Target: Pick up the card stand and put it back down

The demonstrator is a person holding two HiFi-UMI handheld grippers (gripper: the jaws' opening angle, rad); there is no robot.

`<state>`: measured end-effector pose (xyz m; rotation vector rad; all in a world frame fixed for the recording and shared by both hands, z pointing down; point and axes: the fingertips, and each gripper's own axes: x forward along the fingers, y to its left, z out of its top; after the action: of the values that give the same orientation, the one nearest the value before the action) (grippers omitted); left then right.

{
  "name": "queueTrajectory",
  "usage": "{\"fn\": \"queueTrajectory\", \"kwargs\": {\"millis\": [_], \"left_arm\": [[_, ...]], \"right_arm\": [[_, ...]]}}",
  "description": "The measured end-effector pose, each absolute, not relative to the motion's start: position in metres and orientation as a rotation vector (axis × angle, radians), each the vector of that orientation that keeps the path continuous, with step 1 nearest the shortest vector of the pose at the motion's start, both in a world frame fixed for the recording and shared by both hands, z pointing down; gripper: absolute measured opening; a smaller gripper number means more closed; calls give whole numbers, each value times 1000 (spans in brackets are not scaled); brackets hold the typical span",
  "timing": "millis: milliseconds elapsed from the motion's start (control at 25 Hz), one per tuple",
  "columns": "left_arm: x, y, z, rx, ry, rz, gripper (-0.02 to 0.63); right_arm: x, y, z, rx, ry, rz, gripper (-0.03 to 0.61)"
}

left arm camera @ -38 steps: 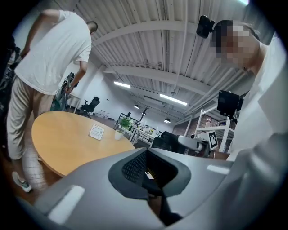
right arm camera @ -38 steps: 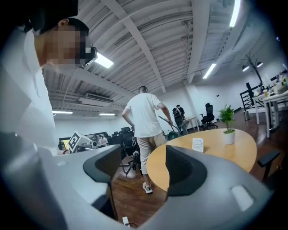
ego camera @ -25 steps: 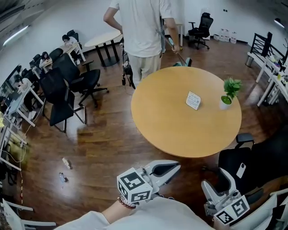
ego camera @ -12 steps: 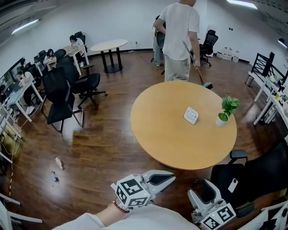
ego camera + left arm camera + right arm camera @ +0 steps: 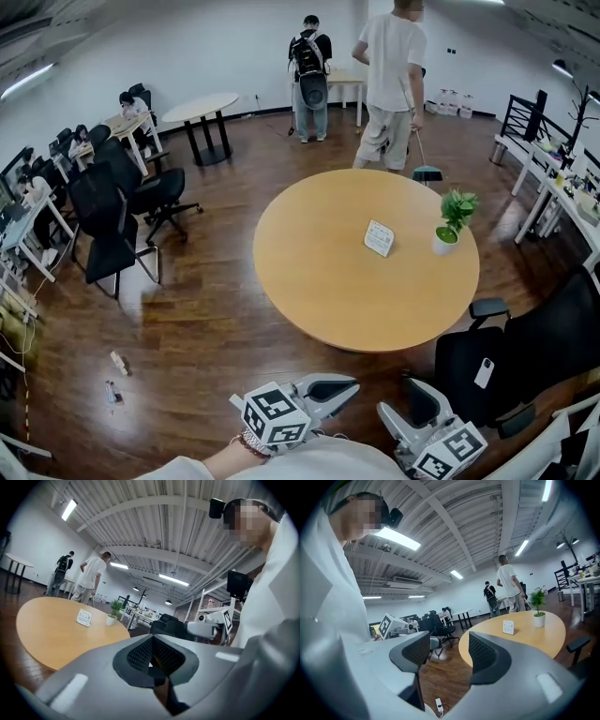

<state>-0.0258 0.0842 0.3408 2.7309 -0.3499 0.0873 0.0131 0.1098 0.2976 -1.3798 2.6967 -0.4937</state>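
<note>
In white pot (image 5: 444, 243), green plant (image 5: 457, 208)

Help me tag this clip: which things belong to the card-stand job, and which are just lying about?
Job: card stand; round table under it; left gripper; right gripper.
Lying about: potted plant; black office chair; broom.

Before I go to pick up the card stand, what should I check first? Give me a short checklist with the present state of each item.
1. Card stand stands on the table: ok.
2. Potted plant is apart from the stand: ok.
3. Right gripper is open and empty: ok.
4. Left gripper is shut and empty: ok.
5. Stand within reach: not ok, both grippers are short of the table's near edge.
</note>
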Motion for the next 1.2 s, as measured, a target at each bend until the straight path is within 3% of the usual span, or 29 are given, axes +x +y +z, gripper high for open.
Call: {"fn": "queueTrajectory", "kwargs": {"millis": [240, 1200], "left_arm": [[-1, 104, 337, 2779, -202, 125, 0], [-11, 100, 343, 2762, -205, 132, 0]], "right_arm": [[25, 113, 309, -1444, 2641, -531, 252], [22, 113, 319, -1419, 2721, -490, 233]]}}
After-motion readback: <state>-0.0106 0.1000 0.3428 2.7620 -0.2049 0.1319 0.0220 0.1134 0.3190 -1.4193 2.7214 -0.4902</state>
